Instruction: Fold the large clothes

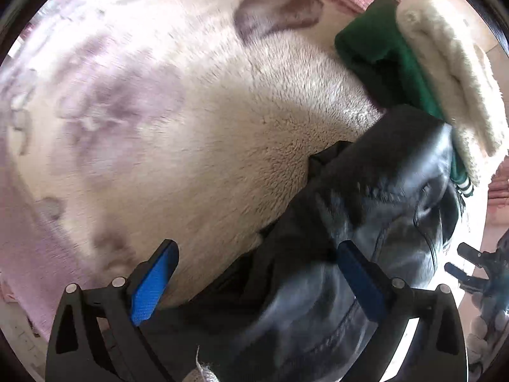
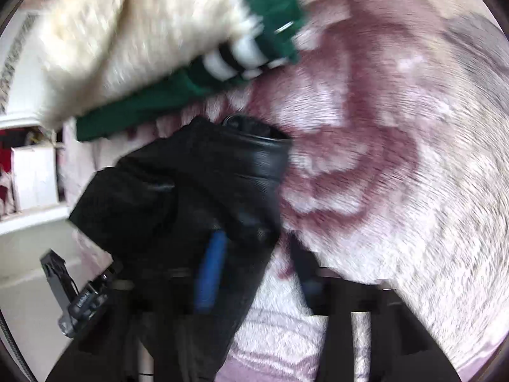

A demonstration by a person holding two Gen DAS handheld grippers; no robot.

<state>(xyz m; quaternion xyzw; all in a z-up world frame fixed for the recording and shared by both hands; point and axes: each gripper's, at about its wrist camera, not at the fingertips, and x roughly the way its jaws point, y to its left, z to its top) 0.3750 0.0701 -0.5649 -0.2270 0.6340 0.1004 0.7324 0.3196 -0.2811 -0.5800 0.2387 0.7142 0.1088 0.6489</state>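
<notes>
The black leather jacket [image 1: 375,197] lies bunched on the fluffy cream-and-mauve blanket [image 1: 191,121], near its edge. Your left gripper [image 1: 254,280] gapes wide; your right gripper [image 2: 254,270] looks pinched on jacket fabric, probably to spread it for folding.

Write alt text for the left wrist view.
The left gripper is open, its blue-padded fingers straddling a black leather jacket lying on a fluffy cream and mauve blanket. Beyond it lies a folded green garment with cream fleece lining.
</notes>
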